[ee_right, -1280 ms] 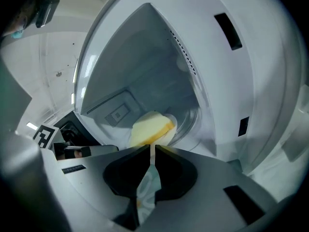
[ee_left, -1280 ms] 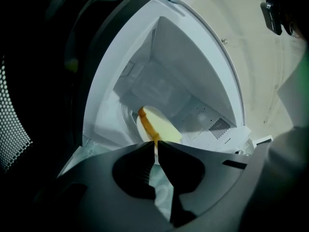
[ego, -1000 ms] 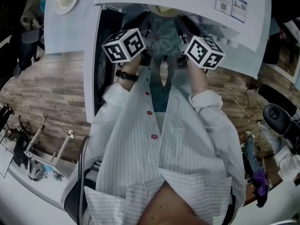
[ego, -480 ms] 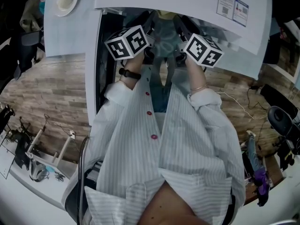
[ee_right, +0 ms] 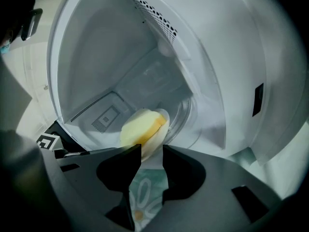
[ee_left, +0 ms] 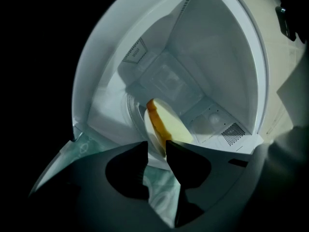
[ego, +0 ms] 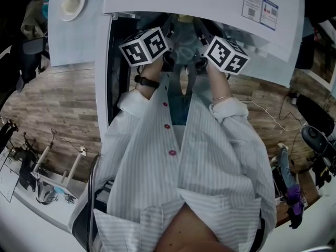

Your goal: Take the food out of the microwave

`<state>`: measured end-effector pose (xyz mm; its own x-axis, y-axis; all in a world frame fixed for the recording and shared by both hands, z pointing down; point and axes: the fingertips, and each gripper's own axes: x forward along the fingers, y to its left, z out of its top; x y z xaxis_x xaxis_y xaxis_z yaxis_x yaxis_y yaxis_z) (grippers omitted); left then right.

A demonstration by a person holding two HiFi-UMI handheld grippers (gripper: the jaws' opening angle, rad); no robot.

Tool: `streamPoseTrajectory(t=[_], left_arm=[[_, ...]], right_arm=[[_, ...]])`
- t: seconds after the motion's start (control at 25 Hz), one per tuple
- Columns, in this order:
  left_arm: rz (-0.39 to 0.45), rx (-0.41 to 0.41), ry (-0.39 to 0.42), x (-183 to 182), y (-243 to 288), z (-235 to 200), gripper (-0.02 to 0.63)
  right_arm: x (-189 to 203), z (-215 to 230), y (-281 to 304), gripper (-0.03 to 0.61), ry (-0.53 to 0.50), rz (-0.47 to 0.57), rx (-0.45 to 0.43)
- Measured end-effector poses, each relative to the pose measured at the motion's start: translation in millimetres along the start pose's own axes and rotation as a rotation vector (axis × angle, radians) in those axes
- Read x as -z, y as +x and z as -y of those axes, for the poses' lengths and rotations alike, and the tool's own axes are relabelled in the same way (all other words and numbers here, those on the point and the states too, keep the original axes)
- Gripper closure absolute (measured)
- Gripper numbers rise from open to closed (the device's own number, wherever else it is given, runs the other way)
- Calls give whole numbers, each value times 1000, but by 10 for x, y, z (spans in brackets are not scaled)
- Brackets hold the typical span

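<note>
Two tools at the mouth of an open white microwave oven [ee_left: 207, 47]: left hand-held gripper [ee_left: 157, 146], right hand-held gripper [ee_right: 152, 151]. Shows both released, jaws just opened wide, with the rim of a round white plate [ee_right: 159, 132] between each pair of tips. Locates the pale yellow food [ee_right: 137, 127] on that plate, inside the cavity.

White microwave [ee_left: 212, 47]; yellow-orange food [ee_left: 166, 124]; pale-green cloth [ee_right: 145, 197], white oval print; striped shirt [ego: 210, 161].

left hand-held gripper [ee_left: 157, 145], jaws just opened astride plate [ee_left: 148, 128] rim, yellow food [ee_left: 169, 125] on it, white microwave [ee_left: 217, 57]
</note>
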<state>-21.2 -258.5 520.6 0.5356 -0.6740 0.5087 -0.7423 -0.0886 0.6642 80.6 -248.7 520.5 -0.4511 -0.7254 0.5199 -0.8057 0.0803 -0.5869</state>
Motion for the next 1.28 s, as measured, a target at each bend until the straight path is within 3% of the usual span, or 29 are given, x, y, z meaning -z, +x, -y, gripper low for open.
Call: streamPoseTrajectory(t=[1.28], left_arm=[[-3,10,-48,152,-114,92,538]], right_arm=[[144,23,-127,485,123,-25,-46]])
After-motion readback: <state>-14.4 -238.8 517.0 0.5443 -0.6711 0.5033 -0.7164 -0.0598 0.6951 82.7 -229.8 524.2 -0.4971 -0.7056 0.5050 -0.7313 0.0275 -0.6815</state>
